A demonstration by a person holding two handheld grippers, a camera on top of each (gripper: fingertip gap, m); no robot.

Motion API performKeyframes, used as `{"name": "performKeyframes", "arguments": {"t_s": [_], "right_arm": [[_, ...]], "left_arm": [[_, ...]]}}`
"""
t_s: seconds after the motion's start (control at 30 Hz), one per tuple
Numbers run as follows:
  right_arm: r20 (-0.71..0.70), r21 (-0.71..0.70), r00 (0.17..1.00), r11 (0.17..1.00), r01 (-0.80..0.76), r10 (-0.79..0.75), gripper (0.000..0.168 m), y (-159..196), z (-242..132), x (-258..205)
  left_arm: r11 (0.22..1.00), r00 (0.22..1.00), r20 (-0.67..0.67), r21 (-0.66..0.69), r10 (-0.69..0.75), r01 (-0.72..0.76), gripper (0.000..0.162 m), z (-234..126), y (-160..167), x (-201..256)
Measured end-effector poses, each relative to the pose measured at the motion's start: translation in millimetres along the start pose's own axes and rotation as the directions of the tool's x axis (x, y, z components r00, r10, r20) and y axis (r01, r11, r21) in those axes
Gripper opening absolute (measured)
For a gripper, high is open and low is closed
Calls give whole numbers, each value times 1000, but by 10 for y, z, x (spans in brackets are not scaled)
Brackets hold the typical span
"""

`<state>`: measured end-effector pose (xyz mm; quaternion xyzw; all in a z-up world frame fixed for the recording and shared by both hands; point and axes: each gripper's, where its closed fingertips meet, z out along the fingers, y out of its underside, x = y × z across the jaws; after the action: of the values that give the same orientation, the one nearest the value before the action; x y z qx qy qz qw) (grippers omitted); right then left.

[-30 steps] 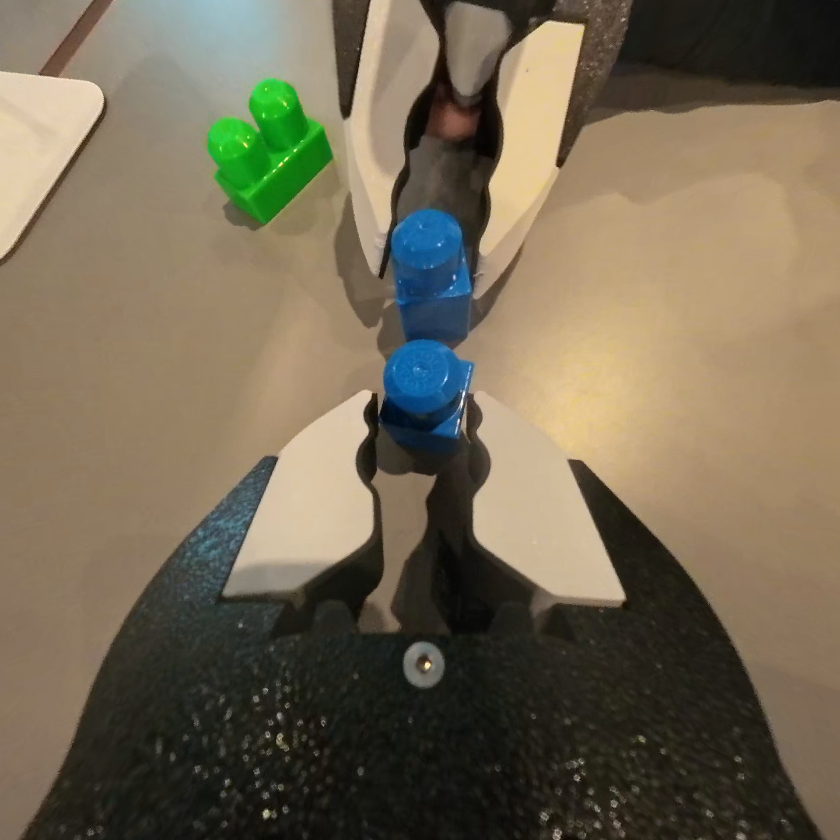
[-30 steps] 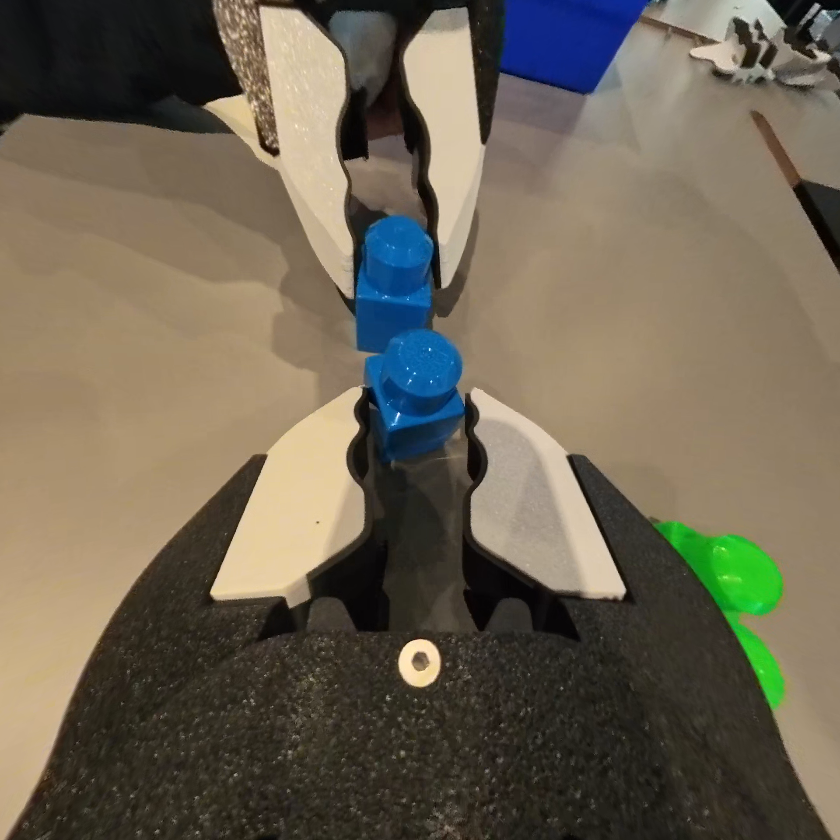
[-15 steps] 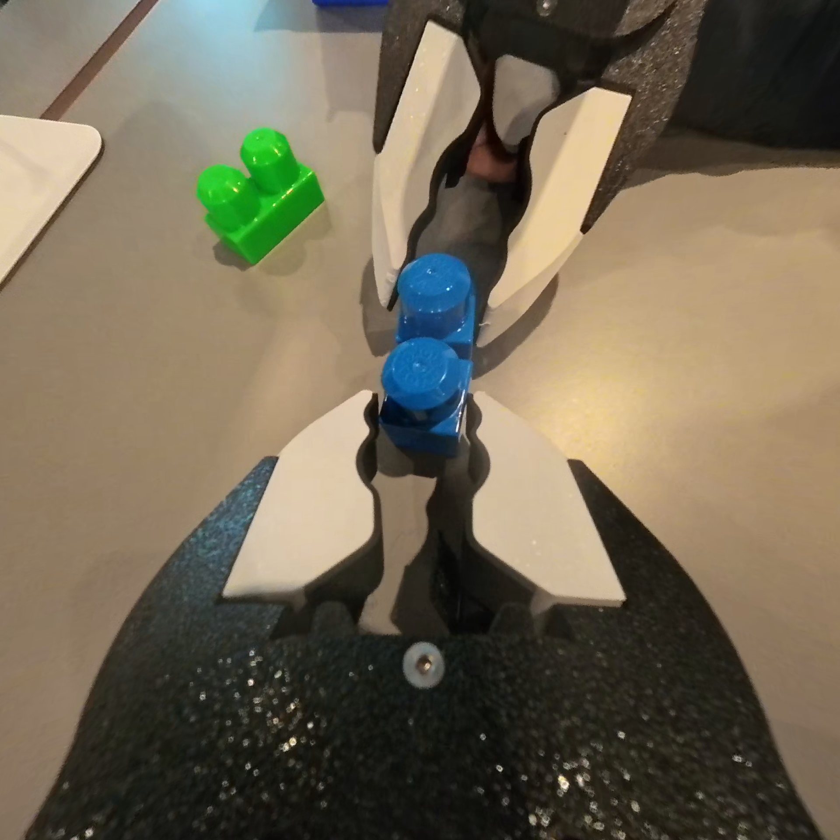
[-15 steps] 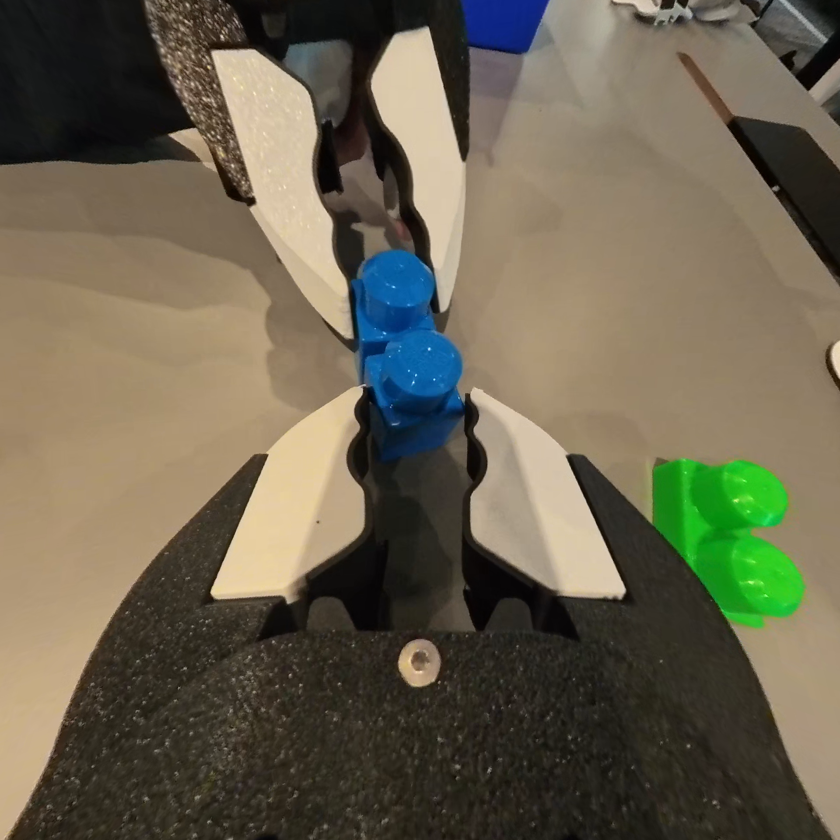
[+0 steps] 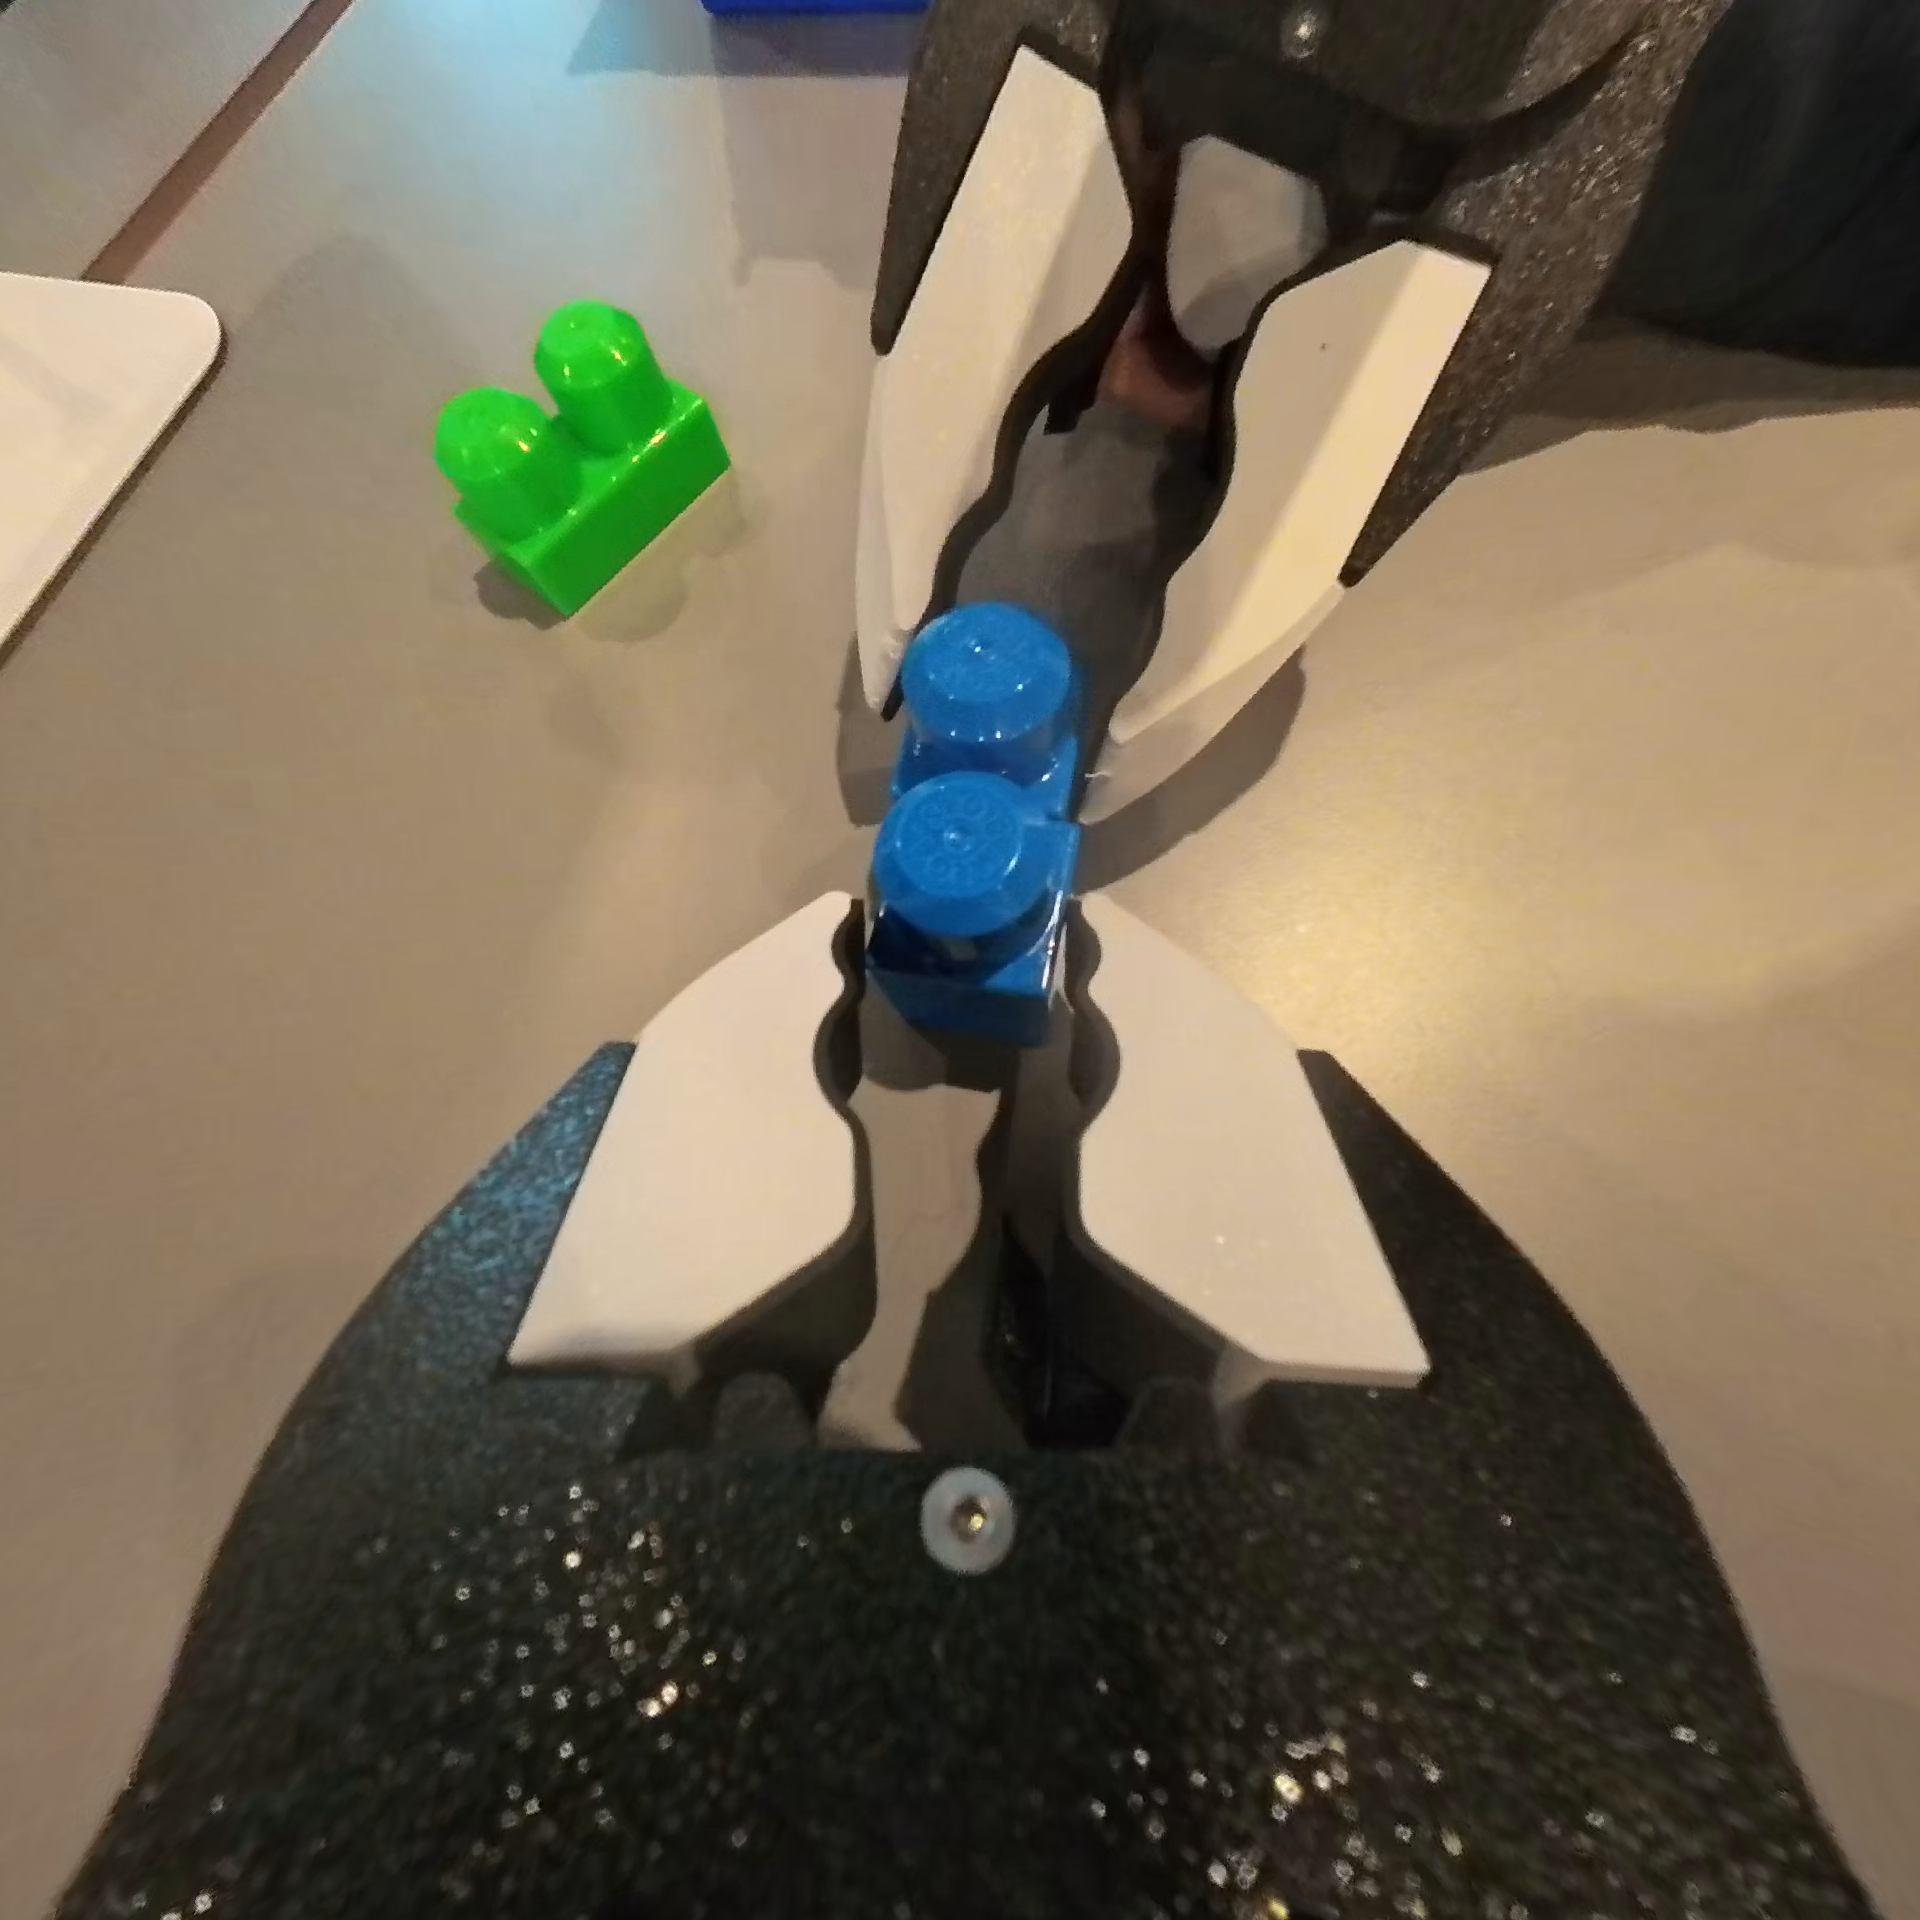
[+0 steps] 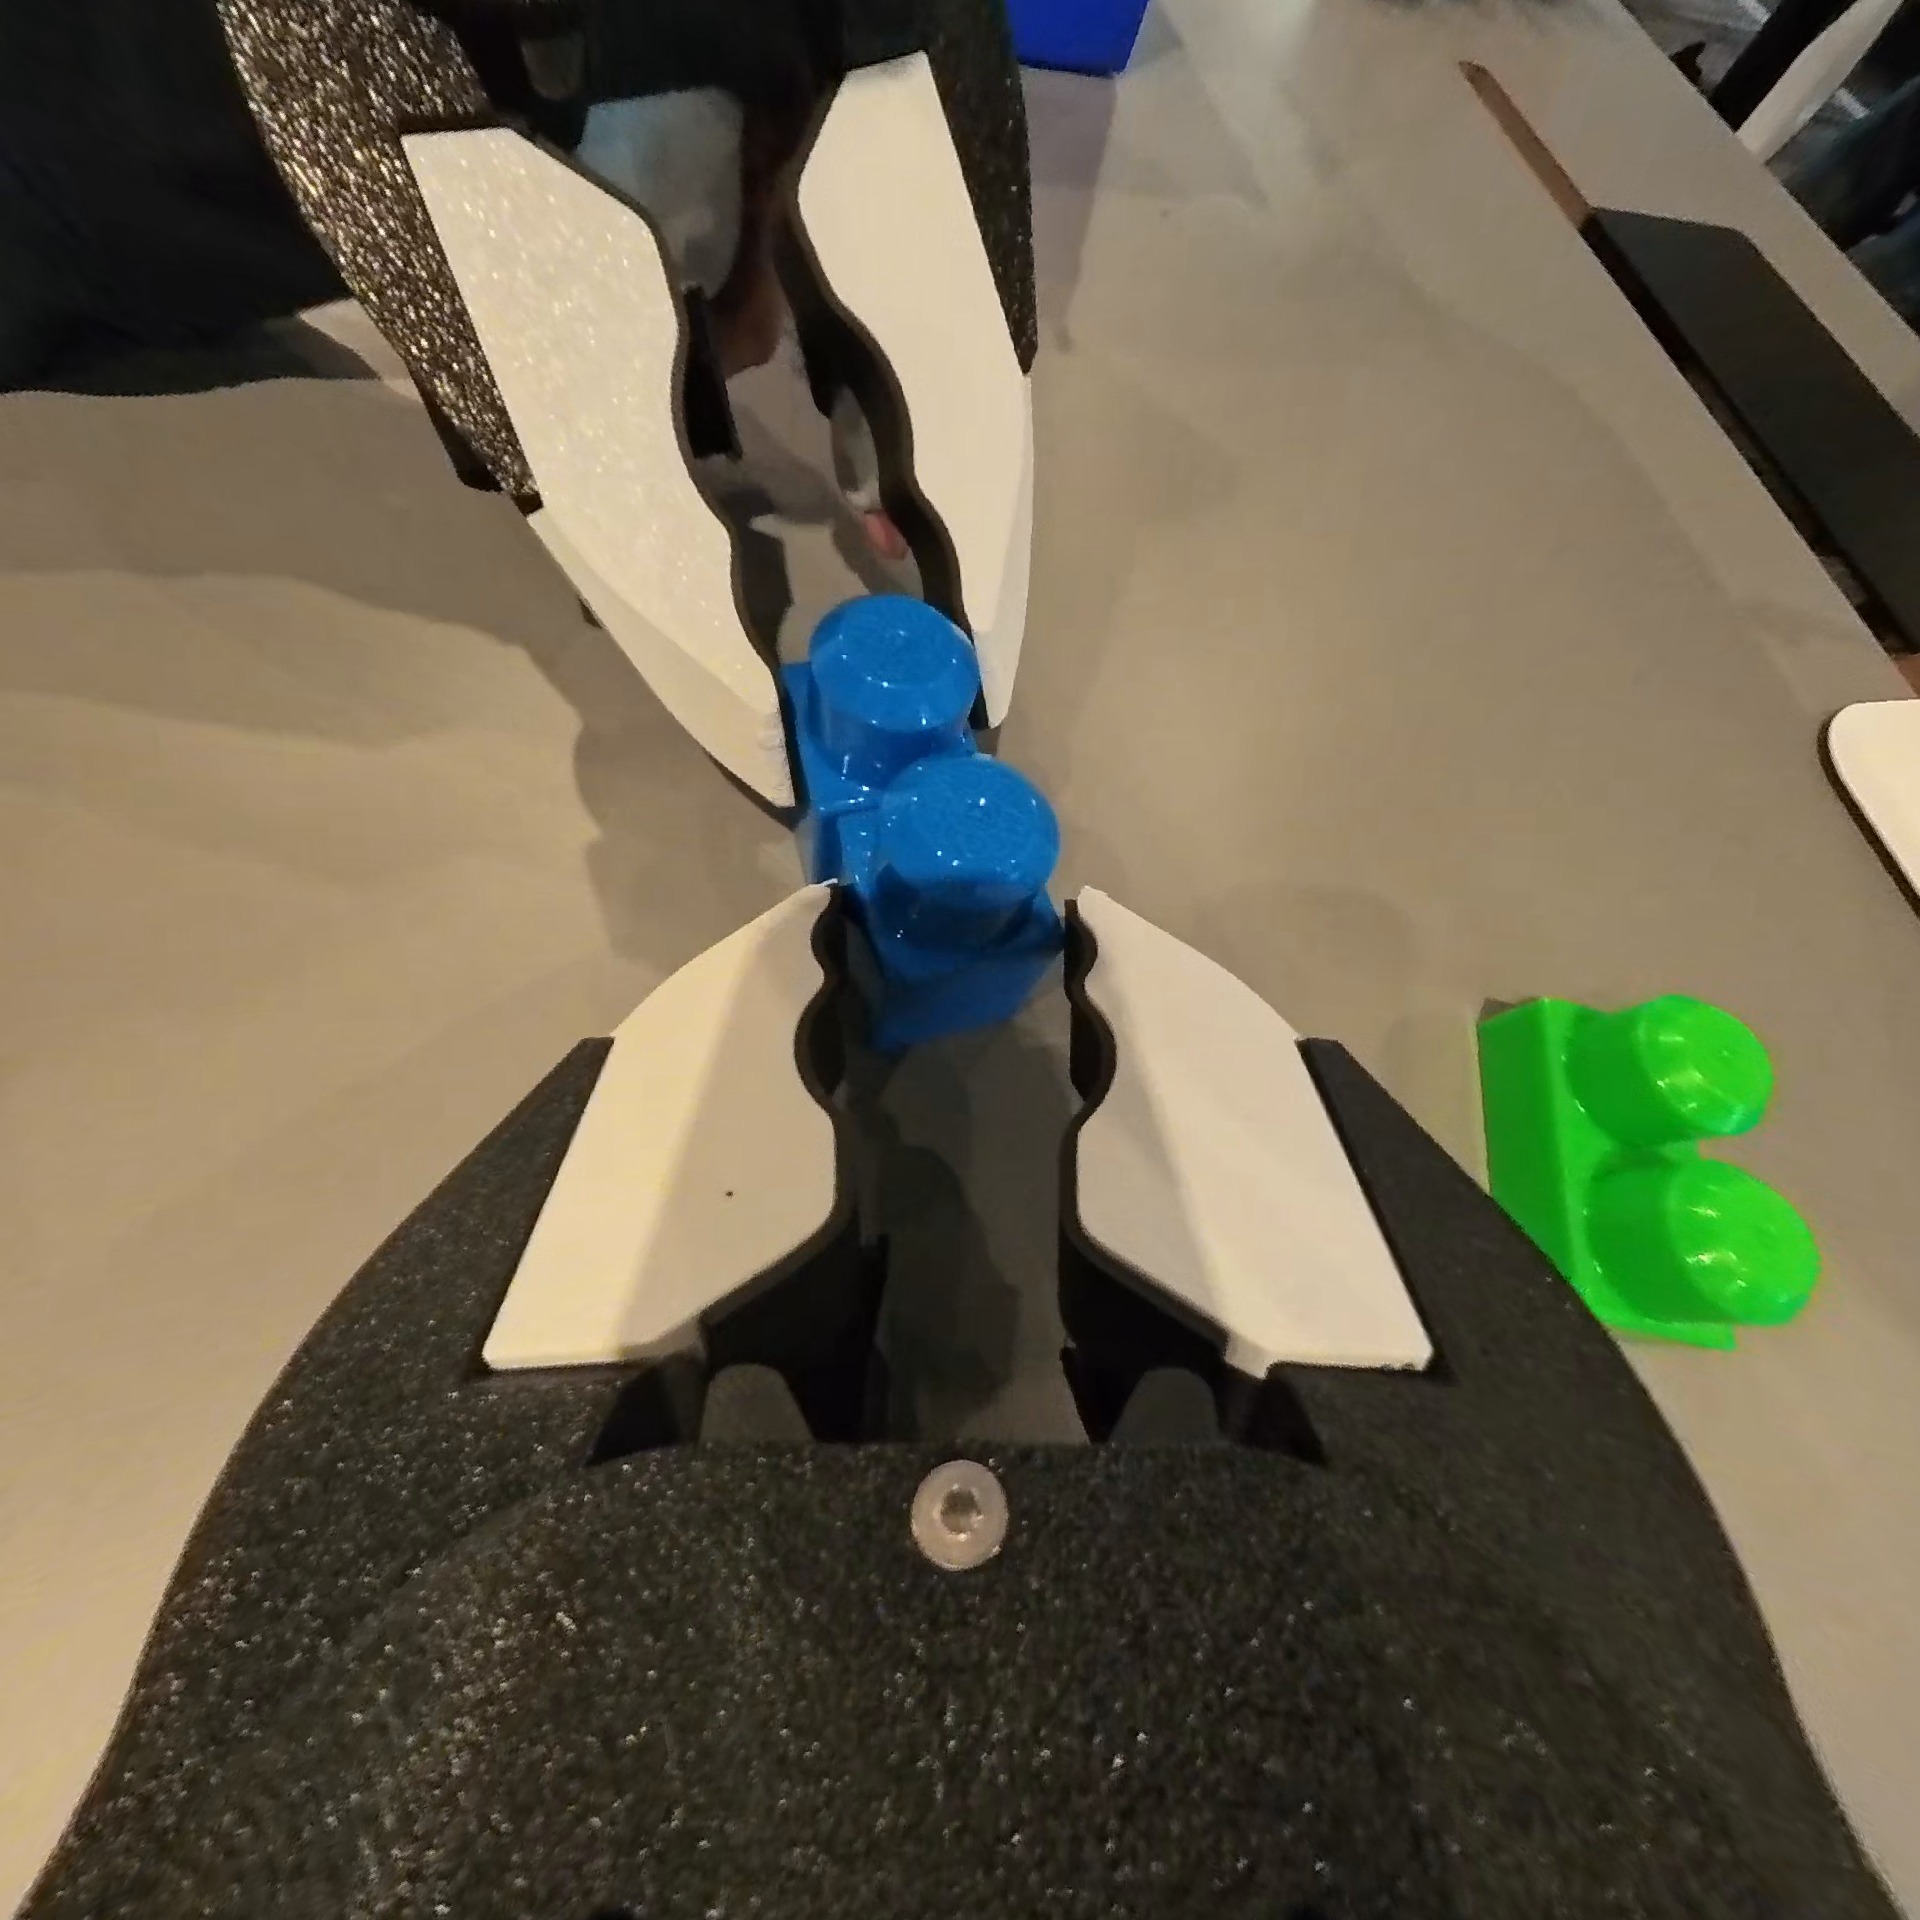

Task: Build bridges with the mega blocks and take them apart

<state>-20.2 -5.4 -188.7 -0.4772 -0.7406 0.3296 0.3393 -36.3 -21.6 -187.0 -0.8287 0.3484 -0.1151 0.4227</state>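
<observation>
Each gripper is shut on a blue one-stud block, and the two blocks meet side by side low over the grey table. In the left wrist view my left gripper (image 5: 966, 914) holds the near blue block (image 5: 961, 971). The right gripper (image 5: 997, 727) faces it and holds the far blue block (image 5: 987, 675). In the right wrist view my right gripper (image 6: 951, 894) holds the near block (image 6: 966, 831), and the left gripper (image 6: 888, 748) holds the far block (image 6: 894, 675). A green two-stud block (image 5: 577, 468) lies loose on the table, and it also shows in the right wrist view (image 6: 1642, 1174).
A white tray (image 5: 83, 416) lies at the table's edge beyond the green block, and its corner shows in the right wrist view (image 6: 1881, 810). A blue bin (image 6: 1070, 42) stands at the far end. A black strip (image 6: 1766, 343) lies along the table's side. The grippers are tip to tip, or close to it.
The two grippers have moved toward each other. The gap between the two blue blocks has closed and they now touch. The green block has not moved on the table.
</observation>
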Motion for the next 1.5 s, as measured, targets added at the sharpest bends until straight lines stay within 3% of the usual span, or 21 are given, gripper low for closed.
{"name": "performKeyframes", "arguments": {"t_s": [0.03,0.23,0.33,0.5,0.57,0.67,0.77,0.87,1.03,1.33,1.5], "right_arm": [[7,0,1000,1000,-2,2,40,1,-1,-6],[40,69,999,997,-35,33,48,-64,-191,57],[52,56,997,997,-59,56,39,34,-249,122],[24,38,998,997,-61,60,17,147,-220,206],[-27,18,999,999,-44,44,11,193,-224,287],[-43,23,998,999,-33,34,3,187,-226,338],[-50,17,998,1000,-26,27,0,170,-150,387],[-25,10,999,999,-34,34,0,147,-55,370],[1,-12,1000,1000,-12,12,0,134,-7,275],[20,32,1000,999,-25,24,0,94,-71,216],[22,-26,1000,1000,1,0,0,194,-81,192]], "left_arm": [[1000,1000,0,4,-3,3,36,1,-1,-1],[999,1000,23,-36,-20,21,49,-36,139,4],[998,997,41,-23,-63,64,52,-107,157,14],[990,986,121,-63,-119,127,24,-219,266,10],[984,974,164,-57,-158,169,21,-283,282,38],[948,919,235,67,-317,310,30,-359,146,101],[873,804,340,168,-488,458,52,-334,58,150],[867,748,450,148,-488,477,67,-274,72,140],[862,716,514,100,-472,497,94,-58,47,121],[858,687,564,76,-457,508,96,53,70,124],[857,694,575,26,-435,515,91,74,86,186]]}}
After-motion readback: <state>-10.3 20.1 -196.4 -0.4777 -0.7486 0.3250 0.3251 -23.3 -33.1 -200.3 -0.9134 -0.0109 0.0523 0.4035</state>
